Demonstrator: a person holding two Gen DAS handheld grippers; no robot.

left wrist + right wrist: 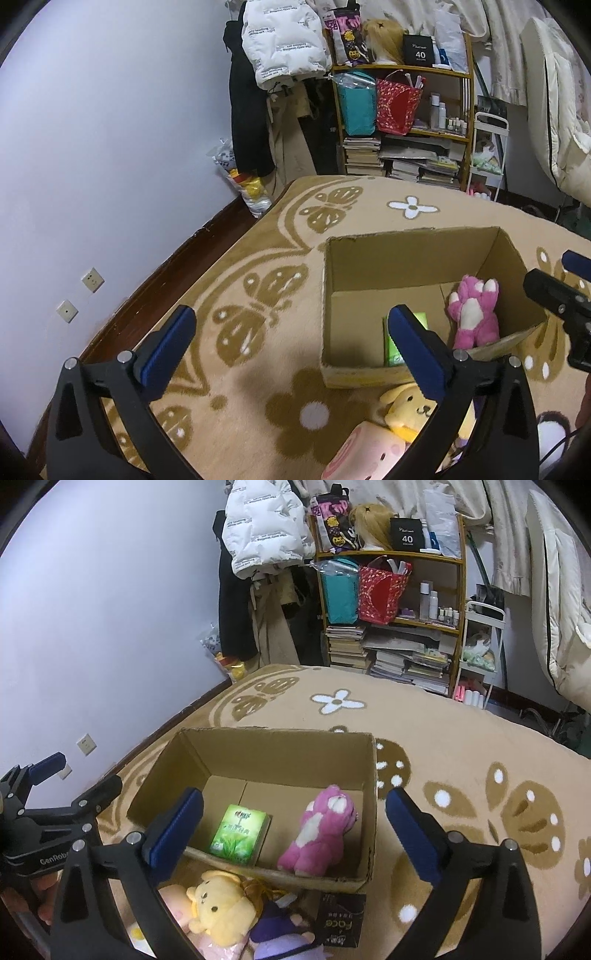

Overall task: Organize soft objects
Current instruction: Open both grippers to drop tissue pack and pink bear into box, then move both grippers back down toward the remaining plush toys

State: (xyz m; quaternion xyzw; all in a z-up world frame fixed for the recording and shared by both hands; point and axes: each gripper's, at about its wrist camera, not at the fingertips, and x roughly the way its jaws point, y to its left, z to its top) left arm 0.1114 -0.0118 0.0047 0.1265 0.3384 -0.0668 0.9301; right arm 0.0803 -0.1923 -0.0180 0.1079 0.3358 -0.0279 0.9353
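Plush toys are what we are sorting, and none of them is in our grasp: our left tool [291,332] stands with its blue pads spread wide and only carpet and a box corner between them, and our right tool [295,819] is spread just as wide, its pads framing the box with nothing pressed between them.

Between our right tool's pads we look down into the open cardboard box [273,753]. Inside it, on the box floor, a pink plush toy [319,830] lies toward the right wall, and a green tissue pack [240,834] lies to its left, apart from it. From the left wrist view the same pink plush toy [474,314] leans near the box's right inner corner, with the green tissue pack [402,343] partly hidden behind our right pad.

Just outside the near wall of the box, on the carpet [480,738], we see a heap: a yellow plush toy [221,908], a purple plush toy [280,934] beside it, a pale pink plush [173,901] at its left, and a small black box [341,923] to the right, touching the cardboard.

Farther out, a wooden shelf [461,590] with bags, bottles and stacked books stands against the far wall, and a white puffer jacket [266,528] hangs to its left.
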